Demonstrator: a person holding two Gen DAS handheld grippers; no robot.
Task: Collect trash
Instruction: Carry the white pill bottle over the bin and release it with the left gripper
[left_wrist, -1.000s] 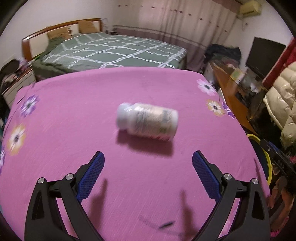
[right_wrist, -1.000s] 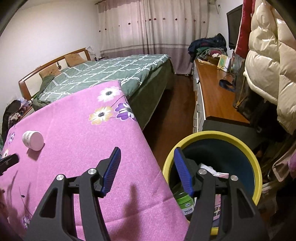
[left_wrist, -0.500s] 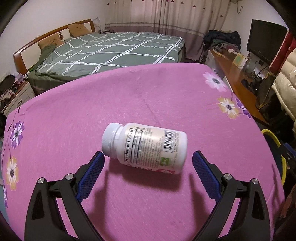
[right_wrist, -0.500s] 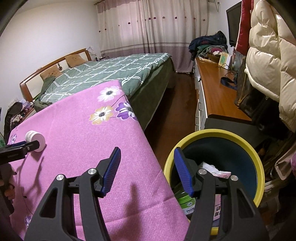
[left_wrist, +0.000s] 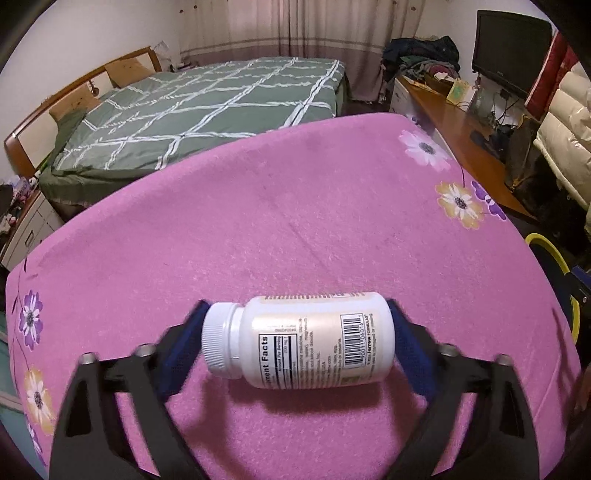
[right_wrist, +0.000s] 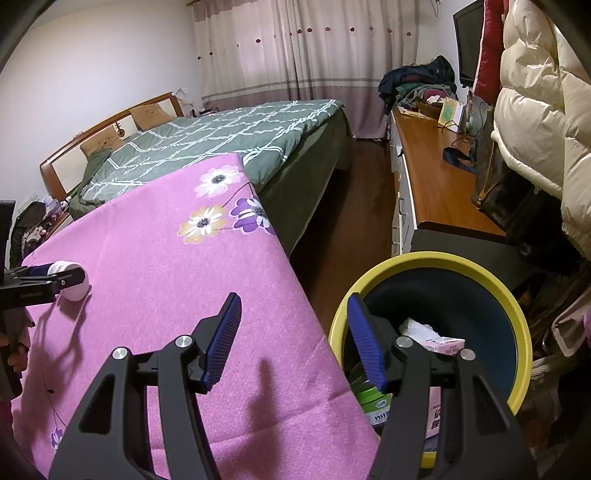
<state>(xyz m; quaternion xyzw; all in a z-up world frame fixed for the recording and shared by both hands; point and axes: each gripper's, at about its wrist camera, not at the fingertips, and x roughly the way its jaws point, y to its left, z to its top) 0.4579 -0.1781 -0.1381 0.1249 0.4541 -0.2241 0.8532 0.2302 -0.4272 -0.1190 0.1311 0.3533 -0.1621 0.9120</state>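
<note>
The white plastic supplement bottle lies crosswise between the left gripper pads — cap and base touching, seemingly clamped — while the right gripper gapes idle

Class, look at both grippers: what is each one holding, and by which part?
The left gripper grips the white supplement bottle end to end, one pad on its cap, the other on its base. The right gripper is open and holds nothing.
</note>
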